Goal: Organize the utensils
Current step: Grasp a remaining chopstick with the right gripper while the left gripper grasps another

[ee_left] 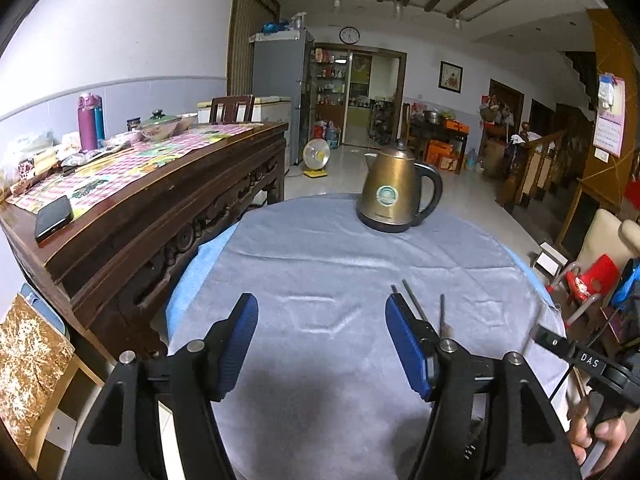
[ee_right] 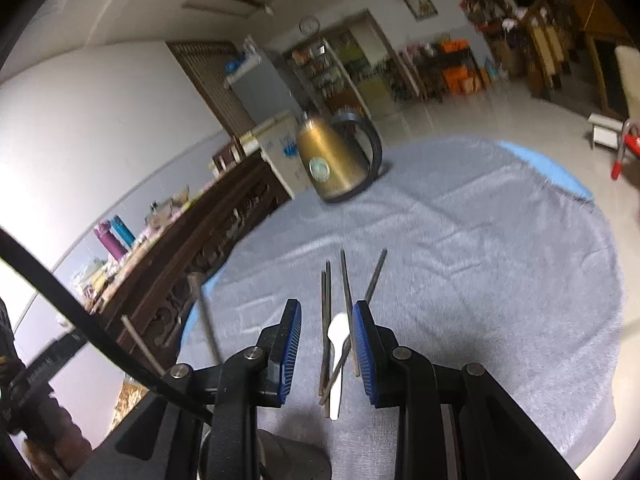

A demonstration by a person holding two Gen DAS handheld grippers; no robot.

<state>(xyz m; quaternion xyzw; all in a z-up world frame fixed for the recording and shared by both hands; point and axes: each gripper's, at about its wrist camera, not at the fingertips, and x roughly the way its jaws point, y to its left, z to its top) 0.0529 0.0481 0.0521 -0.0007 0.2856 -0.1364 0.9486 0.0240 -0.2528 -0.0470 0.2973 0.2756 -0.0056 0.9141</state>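
A grey cloth [ee_right: 460,264] covers the round table, with a brass kettle [ee_left: 394,196] at its far side. The left gripper [ee_left: 322,344] gapes empty. The right gripper [ee_right: 327,354] stands partly open above chopsticks [ee_right: 326,304] and a white spoon [ee_right: 337,344] lying on the cloth, seemingly not pinching them.

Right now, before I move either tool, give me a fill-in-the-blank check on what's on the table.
1. The kettle on the grey cloth is ___ in colour.
2. Between the right tool fingers lies a white ___ among chopsticks.
3. The left tool has ___ between its pads.

Missing: gold; spoon; nothing
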